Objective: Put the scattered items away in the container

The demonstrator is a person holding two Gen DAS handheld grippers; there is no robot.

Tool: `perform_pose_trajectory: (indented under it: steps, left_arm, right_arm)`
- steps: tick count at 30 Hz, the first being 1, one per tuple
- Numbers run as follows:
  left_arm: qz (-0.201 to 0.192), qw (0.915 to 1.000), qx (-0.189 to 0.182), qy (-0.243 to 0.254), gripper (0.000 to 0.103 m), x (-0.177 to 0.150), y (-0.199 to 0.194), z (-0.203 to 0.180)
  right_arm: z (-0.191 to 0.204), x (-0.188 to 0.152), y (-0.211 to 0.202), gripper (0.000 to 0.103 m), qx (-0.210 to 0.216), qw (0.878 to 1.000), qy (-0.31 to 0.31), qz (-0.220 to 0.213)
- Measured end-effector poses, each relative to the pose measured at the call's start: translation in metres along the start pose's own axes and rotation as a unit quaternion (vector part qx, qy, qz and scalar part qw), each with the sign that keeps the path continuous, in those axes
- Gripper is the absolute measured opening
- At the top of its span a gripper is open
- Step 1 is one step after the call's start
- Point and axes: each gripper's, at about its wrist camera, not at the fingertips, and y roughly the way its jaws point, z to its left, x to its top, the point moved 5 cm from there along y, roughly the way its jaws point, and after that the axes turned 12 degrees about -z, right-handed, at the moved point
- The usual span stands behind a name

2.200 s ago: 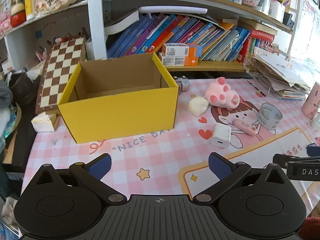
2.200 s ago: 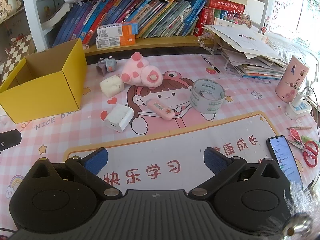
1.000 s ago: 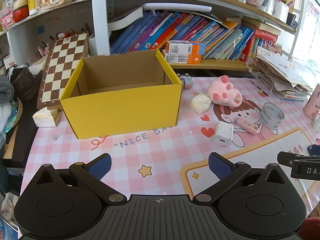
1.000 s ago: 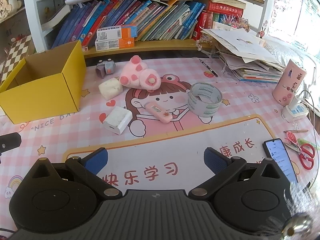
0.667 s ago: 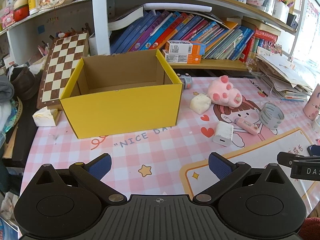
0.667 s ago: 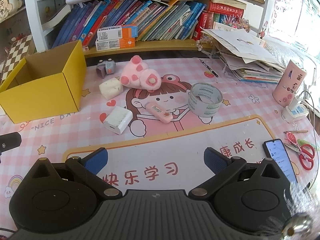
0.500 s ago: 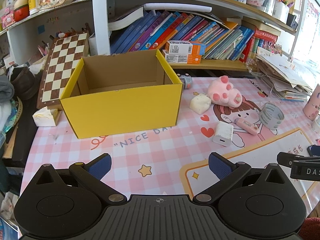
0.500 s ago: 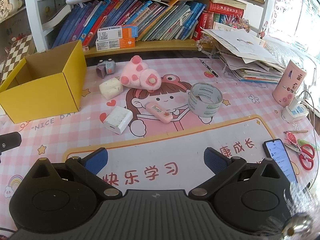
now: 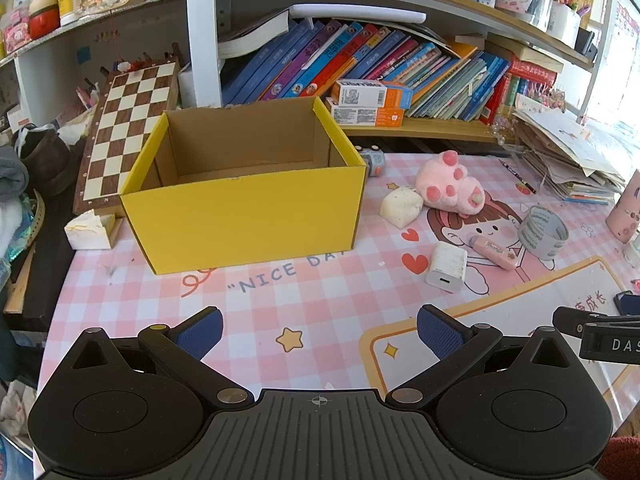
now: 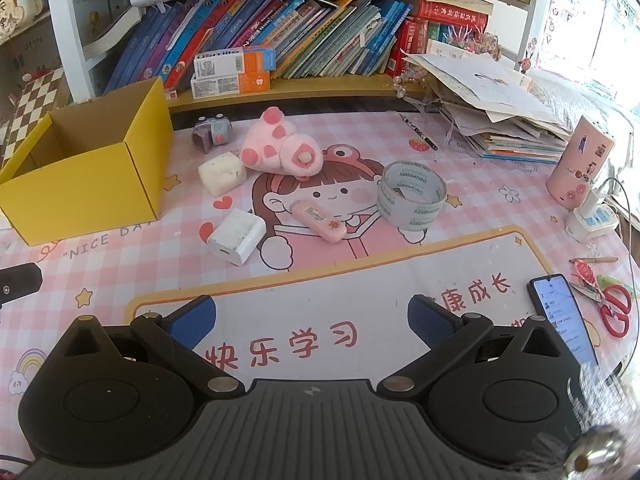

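An open yellow cardboard box [image 9: 248, 216] [image 10: 88, 172] stands empty on the pink checked mat. To its right lie a pink plush paw [image 9: 450, 184] [image 10: 282, 150], a white sponge cube [image 9: 401, 206] [image 10: 222, 173], a white charger block [image 9: 447, 267] [image 10: 237, 237], a pink correction-tape stick [image 9: 494, 249] [image 10: 319, 220], a clear tape roll [image 9: 542, 227] [image 10: 412, 194] and a small grey toy [image 9: 372, 161] [image 10: 212, 133]. My left gripper [image 9: 320, 332] is open, well in front of the box. My right gripper [image 10: 312, 322] is open, short of the charger, with nothing between its fingers.
A chessboard [image 9: 128, 132] leans left of the box. Bookshelves [image 10: 260, 32] run along the back, a stack of papers [image 10: 492, 120] sits at the right. A pink cup [image 10: 580, 162], power strip [image 10: 592, 220], phone [image 10: 562, 316] and red scissors [image 10: 614, 308] lie near the right edge.
The left wrist view rose and shifted slightly between 2.2 s and 1.0 s ago, then held still. Both grippers stay open and no item has moved.
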Motion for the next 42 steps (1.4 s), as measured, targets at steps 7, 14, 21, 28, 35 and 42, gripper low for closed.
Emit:
perform_pose_trajectory:
  steps: [7,14,21,28,35,42]
  left_arm:
    - [0.001,1.0000,0.002,-0.001,0.103,0.0018,0.0015,-0.0028]
    - [-0.001,1.0000,0.002,-0.003,0.103,0.0008,0.0015,0.0014]
    - [-0.001,1.0000,0.005,-0.003,0.103,0.0007,0.0003,0.0008]
    - [-0.001,1.0000,0.003,-0.002,0.103,0.0008,0.0003,0.0010]
    - [-0.001,1.0000,0.004,-0.004,0.103,0.0008,0.0005,0.0010]
    - [0.001,1.0000,0.006,-0.004,0.103,0.0009,0.0009,0.0026]
  right_arm:
    - [-0.0012,0.0008,0.0034,0.103,0.001,1.000,-0.001,-0.002]
    - [0.0019,-0.0002,0.0032,0.103,0.000,1.000,-0.001,-0.002]
    - [0.0032,-0.0005,0.0029,0.103,0.005,1.000,-0.002,-0.002]
    - [0.0037,-0.0005,0.0022,0.103,0.006,1.000,-0.002,-0.002]
    - [0.0032,-0.0011,0.0024,0.103,0.006,1.000,-0.003,-0.002]
    - [0.0029,-0.0015,0.0023,0.103,0.007,1.000,-0.003,-0.001]
